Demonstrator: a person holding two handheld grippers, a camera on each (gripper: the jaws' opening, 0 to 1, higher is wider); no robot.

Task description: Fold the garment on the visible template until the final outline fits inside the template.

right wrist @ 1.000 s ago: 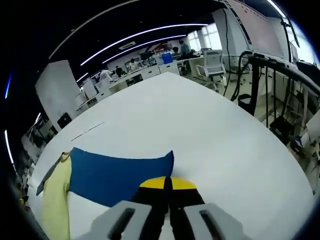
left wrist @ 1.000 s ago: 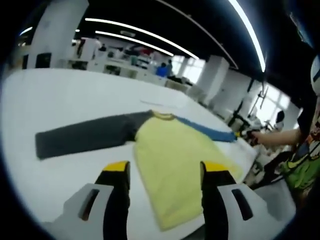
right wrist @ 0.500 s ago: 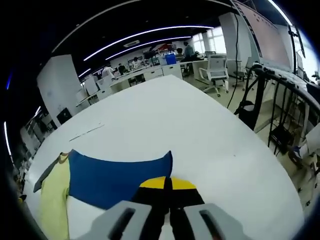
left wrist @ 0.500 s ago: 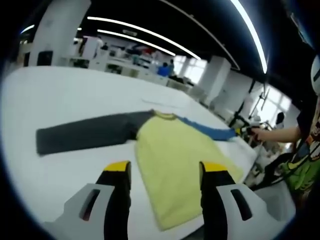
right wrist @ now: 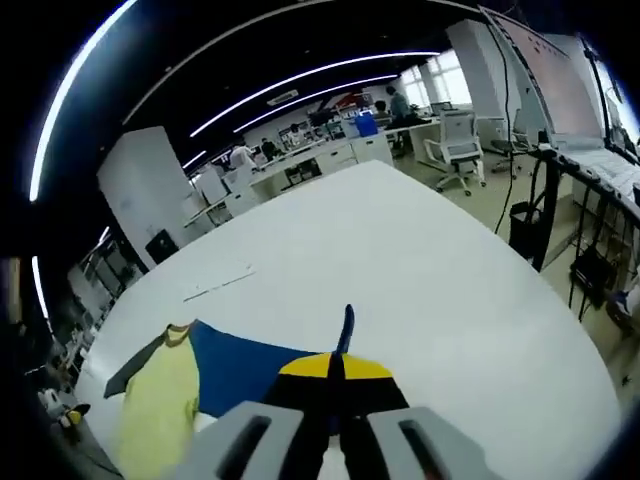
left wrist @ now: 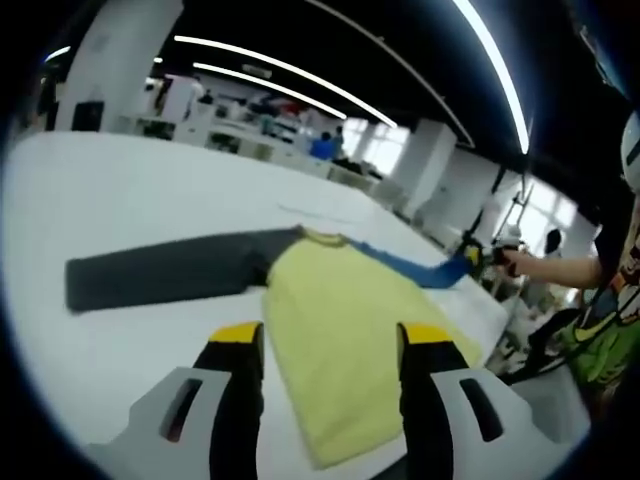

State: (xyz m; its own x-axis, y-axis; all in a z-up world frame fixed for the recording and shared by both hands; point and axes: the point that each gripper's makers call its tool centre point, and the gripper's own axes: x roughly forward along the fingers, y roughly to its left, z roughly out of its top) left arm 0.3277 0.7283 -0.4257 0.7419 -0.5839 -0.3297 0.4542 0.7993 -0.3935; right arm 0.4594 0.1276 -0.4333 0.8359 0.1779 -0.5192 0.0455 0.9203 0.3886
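A long-sleeved shirt with a pale yellow body, one dark grey sleeve and one blue sleeve (left wrist: 340, 335) lies on the large white table (left wrist: 150, 200). In the left gripper view, the left gripper (left wrist: 325, 345) hangs above the table with its two black, yellow-tipped jaws spread wide and holding nothing; the yellow body lies flat between and just beyond the jaws, its lower hem near the table edge below them. The dark grey sleeve (left wrist: 165, 275) stretches flat across the table beyond and to the left of the left jaw. The blue sleeve (left wrist: 415, 268) runs away beyond the right jaw, its far end raised off the table where the right gripper (left wrist: 478, 257), held in the person's hand (left wrist: 520, 265), pinches it. In the right gripper view, that gripper's jaws are pressed together on the cuff of the blue sleeve, whose edge stands up as a thin strip just above the yellow tips, while the rest of the sleeve spreads down to the left of the jaws towards the yellow body. A thin pale strip (right wrist: 218, 286) lies on the table well beyond the jaws.
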